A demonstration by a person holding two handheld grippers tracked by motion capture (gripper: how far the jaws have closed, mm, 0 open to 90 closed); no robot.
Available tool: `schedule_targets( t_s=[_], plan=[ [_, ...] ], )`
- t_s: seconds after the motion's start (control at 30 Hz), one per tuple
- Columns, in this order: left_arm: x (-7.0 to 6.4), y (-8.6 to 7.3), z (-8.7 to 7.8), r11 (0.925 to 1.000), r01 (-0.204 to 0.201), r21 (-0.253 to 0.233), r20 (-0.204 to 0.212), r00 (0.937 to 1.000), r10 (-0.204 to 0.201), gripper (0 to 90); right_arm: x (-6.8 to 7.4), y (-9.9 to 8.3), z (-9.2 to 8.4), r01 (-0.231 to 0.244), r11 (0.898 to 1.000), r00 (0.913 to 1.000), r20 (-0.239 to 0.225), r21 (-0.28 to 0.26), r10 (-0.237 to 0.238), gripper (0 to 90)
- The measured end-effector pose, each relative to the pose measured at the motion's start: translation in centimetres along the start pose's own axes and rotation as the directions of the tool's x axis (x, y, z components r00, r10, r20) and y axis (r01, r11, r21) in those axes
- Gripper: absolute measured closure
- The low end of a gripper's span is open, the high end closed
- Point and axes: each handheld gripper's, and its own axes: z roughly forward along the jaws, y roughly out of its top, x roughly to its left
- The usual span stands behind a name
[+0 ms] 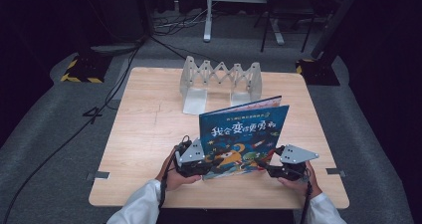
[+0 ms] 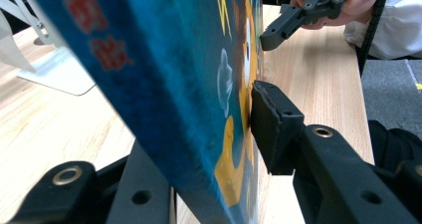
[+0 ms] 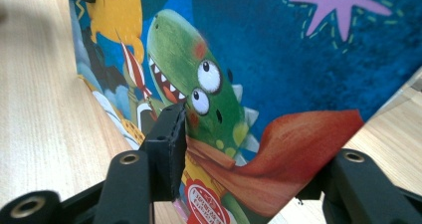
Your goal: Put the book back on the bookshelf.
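The blue picture book with cartoon cover [image 1: 245,134] stood tilted on the wooden table [image 1: 144,134], held at 2 lower corners – left gripper [image 1: 211,164] & right gripper [image 1: 263,165] both clamped on it. Right gripper view showed the green dinosaur art [image 3: 199,89]; high view, the clear accordion rack [image 1: 221,79] behind.

Blue picture book [image 1: 244,137]: printed card cover w/ slight sheen. Pale wood-grain table [image 1: 144,134]: smooth, matt. Black plastic left gripper [image 1: 201,167]: matt jaws. Translucent plastic accordion book rack [image 1: 221,79]: glossy.

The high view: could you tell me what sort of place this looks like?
Probably a lab or studio set up for recording: a lone wooden table on grey floor, dark surroundings, cables trailing across the floor, and stand bases with hazard-striped edges.
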Motion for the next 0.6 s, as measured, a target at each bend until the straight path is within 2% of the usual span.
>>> schedule_targets(
  t_s=[0.1,0.17,0.2,0.27,0.33,0.37,0.43,0.5,0.53,0.6],
  plan=[
    [0.1,-0.1,0.1,1.0,0.001,-0.009,0.009,1.0,-0.001,67.5,0.0,-0.2,-0.1,0.009,1.0,0.9998,0.017,0.01,-0.009,47.6],
    [0.0,-0.1,0.1,1.0,0.001,-0.009,0.003,1.0,-0.001,68.3,0.0,-0.4,-0.3,0.008,1.0,0.9989,0.047,0.018,-0.009,48.4],
    [-0.1,-0.1,0.1,0.9999,-0.013,-0.01,-0.007,0.9999,0.013,69.8,-0.1,-0.7,-0.6,-0.005,1.0,0.9977,0.068,0.007,0.005,49.3],
    [-0.4,0.0,0.1,0.9999,-0.016,-0.006,-0.01,0.9998,0.016,74.0,-0.6,-1.2,-1.3,-0.038,0.999,0.9964,0.075,-0.004,0.039,49.1],
    [-0.7,0.0,0.1,0.9992,-0.038,-0.007,-0.008,0.9992,0.038,76.0,-1.1,-1.3,-1.8,-0.07,0.997,0.9914,0.109,-0.026,0.073,49.4],
    [-0.7,0.0,0.1,0.9992,-0.038,-0.007,-0.008,0.9992,0.038,76.5,-1.3,-1.2,-2.0,-0.082,0.996,0.9897,0.114,-0.038,0.086,49.0],
    [-0.9,0.2,0.3,0.9992,-0.04,-0.007,-0.009,0.9991,0.04,76.9,-1.5,-0.8,-2.0,-0.093,0.994,0.9817,0.162,-0.052,0.1,47.1],
    [-1.0,0.2,0.4,0.9989,-0.045,-0.009,-0.012,0.9989,0.045,77.8,-1.6,-0.5,-1.7,-0.101,0.994,0.981,0.161,-0.052,0.108,45.4],
    [-1.1,0.2,0.4,0.9988,-0.049,-0.008,-0.016,0.9987,0.048,77.8,-1.6,-0.4,-1.5,-0.101,0.994,0.9785,0.175,-0.05,0.109,45.3],
    [-1.1,0.2,0.4,0.9989,-0.044,-0.013,-0.015,0.9989,0.044,78.6,-1.7,-0.1,-1.0,-0.109,0.993,0.9794,0.165,-0.054,0.116,45.4]
  ],
)
